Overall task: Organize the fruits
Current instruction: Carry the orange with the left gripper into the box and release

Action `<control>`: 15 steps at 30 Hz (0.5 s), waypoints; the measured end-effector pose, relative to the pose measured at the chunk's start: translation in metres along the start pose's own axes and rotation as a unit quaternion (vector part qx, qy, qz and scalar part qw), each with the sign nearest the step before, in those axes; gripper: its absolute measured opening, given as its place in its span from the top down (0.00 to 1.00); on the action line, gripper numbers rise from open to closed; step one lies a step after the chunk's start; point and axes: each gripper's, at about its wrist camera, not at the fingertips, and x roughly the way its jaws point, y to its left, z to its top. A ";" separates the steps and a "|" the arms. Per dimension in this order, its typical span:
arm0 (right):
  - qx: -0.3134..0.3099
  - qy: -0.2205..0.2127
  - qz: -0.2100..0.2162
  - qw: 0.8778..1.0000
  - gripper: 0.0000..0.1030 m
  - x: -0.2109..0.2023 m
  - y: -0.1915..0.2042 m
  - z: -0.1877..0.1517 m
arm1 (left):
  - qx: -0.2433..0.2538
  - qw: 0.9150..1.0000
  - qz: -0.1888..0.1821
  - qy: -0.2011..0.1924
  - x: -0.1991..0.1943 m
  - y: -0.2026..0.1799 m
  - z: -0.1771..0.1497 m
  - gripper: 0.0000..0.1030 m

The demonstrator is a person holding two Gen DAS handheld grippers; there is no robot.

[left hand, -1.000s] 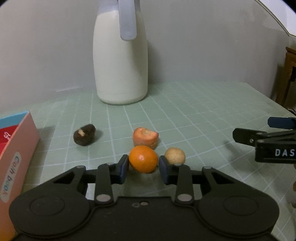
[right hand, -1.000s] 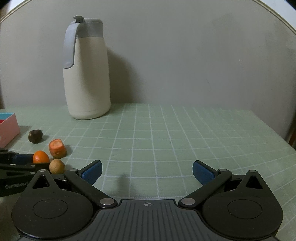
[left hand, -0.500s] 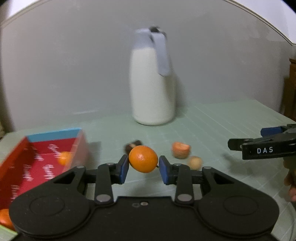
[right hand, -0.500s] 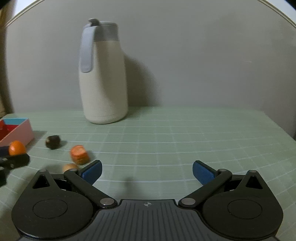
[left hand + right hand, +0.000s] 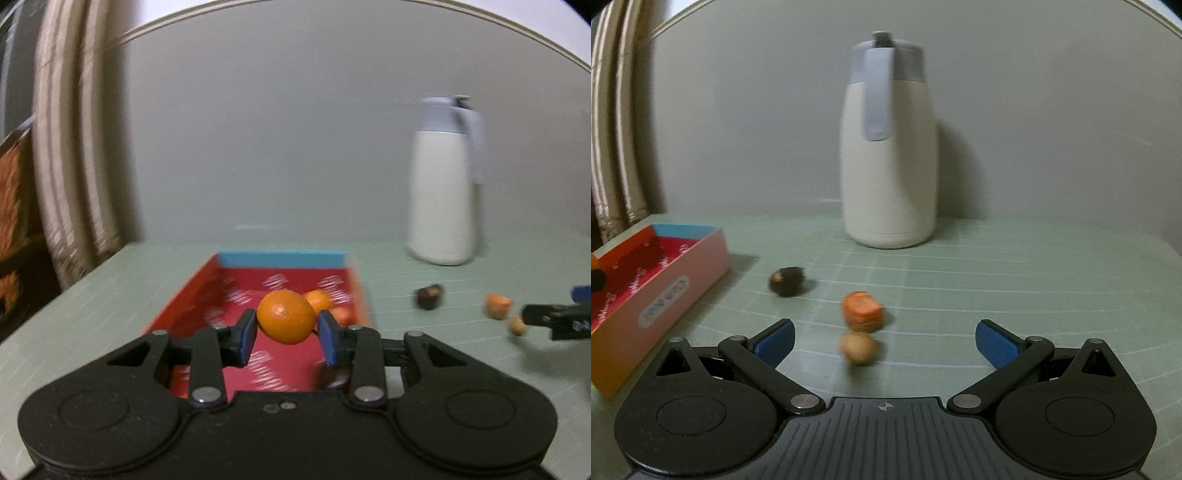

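Orange (image 5: pixel 285 320) showing glossy, dimpled peel. Left tongs (image 5: pixel 286 339) looking matt black plastic with smooth blue pads (image 5: pixel 246 338), metal rivets. Box (image 5: pixel 683 273) looking like printed cardboard, slightly shiny. Jug (image 5: pixel 888 177) reading smooth satin cream, grey plastic lid. Table (image 5: pixel 1015 280) wearing a matt green gridded mat.

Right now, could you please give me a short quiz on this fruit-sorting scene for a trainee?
1. What sits between the pads of the left gripper?
2. True or false: the right gripper is shut.
3. How many loose pieces lie on the mat outside the box? A one, B three, C five.
Key: 1 the orange, jaws just eased wider. 2 False: open, empty. 3 B: dark fruit, orange chunk, tan ball.
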 end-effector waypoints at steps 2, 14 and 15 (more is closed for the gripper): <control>-0.008 0.001 0.005 1.000 0.00 0.002 0.008 -0.001 | -0.022 1.000 0.014 0.005 -0.001 0.014 -0.002 0.29; -0.018 -0.046 -0.025 0.998 0.00 -0.030 0.003 -0.005 | -0.071 0.996 0.041 -0.045 -0.036 0.025 -0.007 0.06; -0.018 -0.047 -0.026 0.998 0.00 -0.030 0.001 -0.006 | -0.066 0.995 0.048 -0.052 -0.037 0.022 -0.007 0.06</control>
